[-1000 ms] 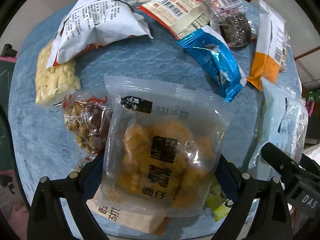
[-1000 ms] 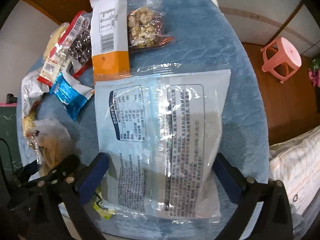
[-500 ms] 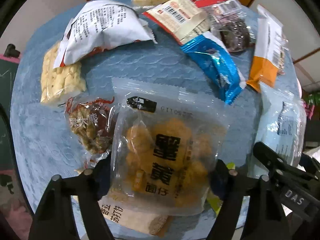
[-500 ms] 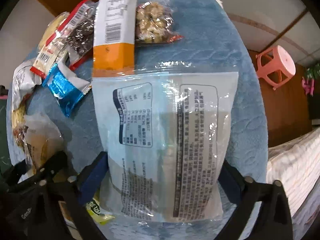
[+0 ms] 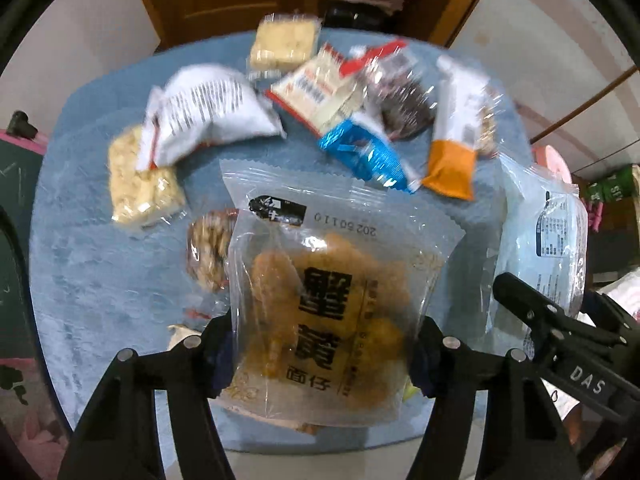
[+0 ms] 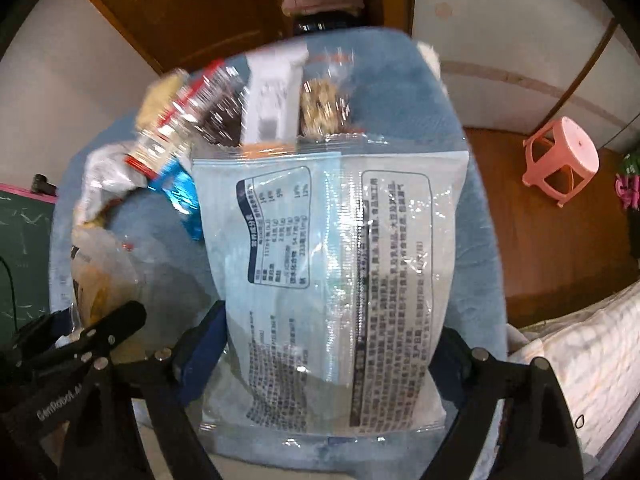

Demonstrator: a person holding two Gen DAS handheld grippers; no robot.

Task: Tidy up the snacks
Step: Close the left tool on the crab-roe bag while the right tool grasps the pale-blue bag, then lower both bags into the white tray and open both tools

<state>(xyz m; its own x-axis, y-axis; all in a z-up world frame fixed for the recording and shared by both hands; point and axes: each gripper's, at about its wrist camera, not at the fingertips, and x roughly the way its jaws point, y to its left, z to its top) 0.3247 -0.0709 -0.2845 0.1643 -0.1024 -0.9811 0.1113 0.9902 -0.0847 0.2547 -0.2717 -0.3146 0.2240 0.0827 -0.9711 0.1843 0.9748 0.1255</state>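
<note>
My left gripper [image 5: 320, 356] is shut on a clear packet of orange-brown snacks [image 5: 332, 292] with black characters, held up above the blue-covered round table [image 5: 92, 280]. My right gripper [image 6: 324, 364] is shut on a large pale blue bag [image 6: 332, 280] with printed nutrition text, also lifted off the table. The pale blue bag also shows in the left wrist view [image 5: 540, 240], with the right gripper below it [image 5: 560, 340]. The left gripper shows at lower left of the right wrist view [image 6: 80, 344].
Several snack packets lie at the table's far side: a white bag [image 5: 208, 116], a pale cracker pack [image 5: 136, 184], a blue wrapper [image 5: 360, 152], an orange-and-white bar [image 5: 456, 136], a nut packet [image 5: 208, 252]. A pink stool [image 6: 560, 160] stands on the floor at right.
Both grippers have closed on their packets and lifted them up and back from the table. The view now tilts up and shows the far wall and door.
</note>
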